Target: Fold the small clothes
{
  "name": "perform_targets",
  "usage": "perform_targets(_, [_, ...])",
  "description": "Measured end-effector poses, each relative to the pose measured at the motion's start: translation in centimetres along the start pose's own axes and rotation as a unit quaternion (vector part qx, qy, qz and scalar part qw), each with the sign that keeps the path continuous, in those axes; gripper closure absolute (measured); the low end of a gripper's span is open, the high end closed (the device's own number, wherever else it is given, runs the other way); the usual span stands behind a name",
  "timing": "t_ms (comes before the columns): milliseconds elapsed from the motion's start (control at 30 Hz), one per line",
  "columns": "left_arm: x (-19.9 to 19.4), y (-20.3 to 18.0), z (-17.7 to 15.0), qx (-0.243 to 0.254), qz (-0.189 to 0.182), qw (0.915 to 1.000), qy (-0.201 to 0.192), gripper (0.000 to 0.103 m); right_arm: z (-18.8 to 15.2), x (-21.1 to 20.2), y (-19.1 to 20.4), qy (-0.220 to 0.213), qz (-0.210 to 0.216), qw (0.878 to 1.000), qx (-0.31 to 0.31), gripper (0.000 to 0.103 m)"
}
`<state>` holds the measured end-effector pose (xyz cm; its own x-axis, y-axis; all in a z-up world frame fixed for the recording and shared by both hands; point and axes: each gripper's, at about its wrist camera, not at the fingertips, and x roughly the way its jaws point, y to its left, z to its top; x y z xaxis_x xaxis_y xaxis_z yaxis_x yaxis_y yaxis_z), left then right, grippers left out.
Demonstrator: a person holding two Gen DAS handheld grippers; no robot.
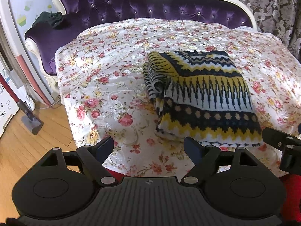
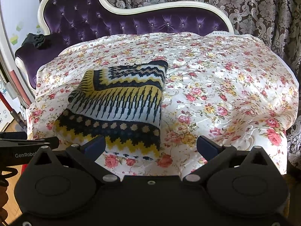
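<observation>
Lying folded on the floral cover (image 1: 105,86), the sweater (image 1: 203,101) — both tongs (image 1: 148,147) (image 2: 150,145) wide, empty.

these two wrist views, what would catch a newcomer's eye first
First, the folded knit sweater in bold yellow, navy and white zigzags, lying on the rose-print bedspread. Behind it curves a tufted purple velvet sofa back with a cream frame. Both tools, left and right, hang open at the sweater's near edge.

Left gripper (image 1: 148,146): jaws spread wide, nothing between them, angled downward. Right gripper (image 2: 150,146): jaws likewise wide apart and empty, angled downward. The two sit side by side, close together, each visible in the other's view.
</observation>
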<state>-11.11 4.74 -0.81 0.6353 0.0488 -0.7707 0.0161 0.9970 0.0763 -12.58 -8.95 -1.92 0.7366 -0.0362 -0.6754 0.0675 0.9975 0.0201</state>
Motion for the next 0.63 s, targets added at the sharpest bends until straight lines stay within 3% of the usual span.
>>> perform_targets(633, [0.20, 0.23, 0.32, -0.003, 0.010, 0.9999, -0.006, 0.022, 0.18, 0.81, 0.03, 0.009, 0.005, 1.000, 0.002, 0.001])
